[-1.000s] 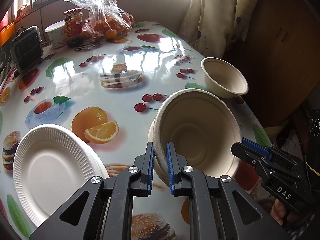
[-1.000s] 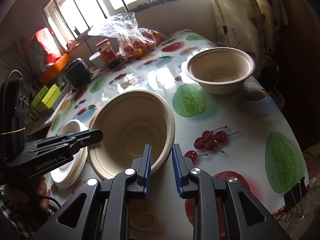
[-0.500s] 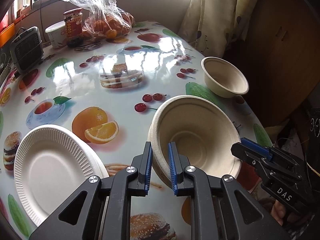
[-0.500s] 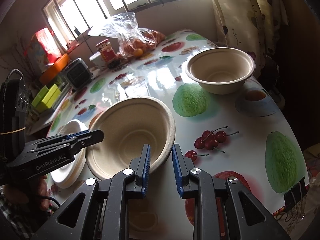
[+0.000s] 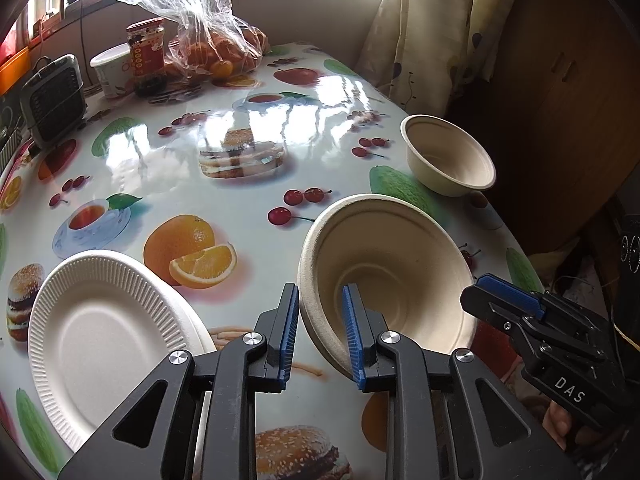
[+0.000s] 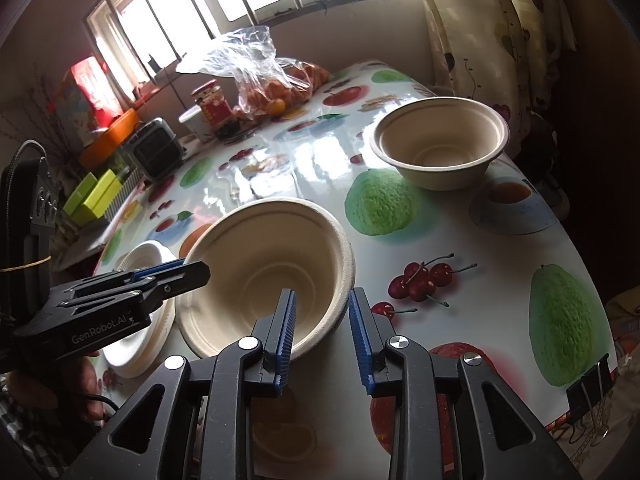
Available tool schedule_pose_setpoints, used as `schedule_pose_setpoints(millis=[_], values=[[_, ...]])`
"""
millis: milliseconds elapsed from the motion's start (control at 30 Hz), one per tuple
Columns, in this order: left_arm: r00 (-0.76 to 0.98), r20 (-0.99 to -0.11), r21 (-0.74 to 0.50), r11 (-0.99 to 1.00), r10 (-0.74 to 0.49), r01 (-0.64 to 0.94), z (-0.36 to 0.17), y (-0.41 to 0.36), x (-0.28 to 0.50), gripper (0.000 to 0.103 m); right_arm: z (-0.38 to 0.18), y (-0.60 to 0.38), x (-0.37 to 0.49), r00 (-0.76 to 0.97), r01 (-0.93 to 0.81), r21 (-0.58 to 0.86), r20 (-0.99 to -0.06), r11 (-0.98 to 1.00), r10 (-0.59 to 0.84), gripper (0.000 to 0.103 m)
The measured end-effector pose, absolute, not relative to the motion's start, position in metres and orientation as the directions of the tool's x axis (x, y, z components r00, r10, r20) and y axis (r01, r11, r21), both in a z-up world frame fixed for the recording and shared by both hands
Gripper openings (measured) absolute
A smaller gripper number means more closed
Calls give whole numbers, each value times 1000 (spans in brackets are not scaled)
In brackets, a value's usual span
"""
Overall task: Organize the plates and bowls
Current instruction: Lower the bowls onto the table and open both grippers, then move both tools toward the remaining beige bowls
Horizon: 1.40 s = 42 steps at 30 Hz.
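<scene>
the near bowl (image 5: 384,268) sits on the table (image 5: 240,208) between both grippers, its rim straddled at 2 opposite sides, at 9 and 3 o'clock. the left gripper (image 5: 320,336) and right gripper (image 6: 322,336) have just been opening; their pads now stand spread off the wall, so the bowl looks released, set down. the second bowl (image 6: 440,148) waits at 1 o'clock, likely next for nesting. the plates (image 5: 104,340) lie stacked at 9 o'clock.

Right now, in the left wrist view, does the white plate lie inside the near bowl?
No, the white plate lies on the table, apart from the near bowl.
</scene>
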<state>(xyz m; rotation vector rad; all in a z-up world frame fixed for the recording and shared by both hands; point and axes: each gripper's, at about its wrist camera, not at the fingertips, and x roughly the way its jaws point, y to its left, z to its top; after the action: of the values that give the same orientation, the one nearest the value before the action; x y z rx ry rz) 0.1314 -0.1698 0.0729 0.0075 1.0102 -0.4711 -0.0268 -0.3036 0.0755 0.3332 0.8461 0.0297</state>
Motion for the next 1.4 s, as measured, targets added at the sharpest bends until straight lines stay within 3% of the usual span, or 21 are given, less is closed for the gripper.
schedule_pose_setpoints(millis=[600,1400], values=[[480,-794,-181,899,-373,399,91,-173,136,25,93,-302,-28,693,145,224,-718,964,63,48],[475,-776,-133,844,-415,519,117,-251,178,25,113,-352,-19,718,260,124,-688,958,-105,52]])
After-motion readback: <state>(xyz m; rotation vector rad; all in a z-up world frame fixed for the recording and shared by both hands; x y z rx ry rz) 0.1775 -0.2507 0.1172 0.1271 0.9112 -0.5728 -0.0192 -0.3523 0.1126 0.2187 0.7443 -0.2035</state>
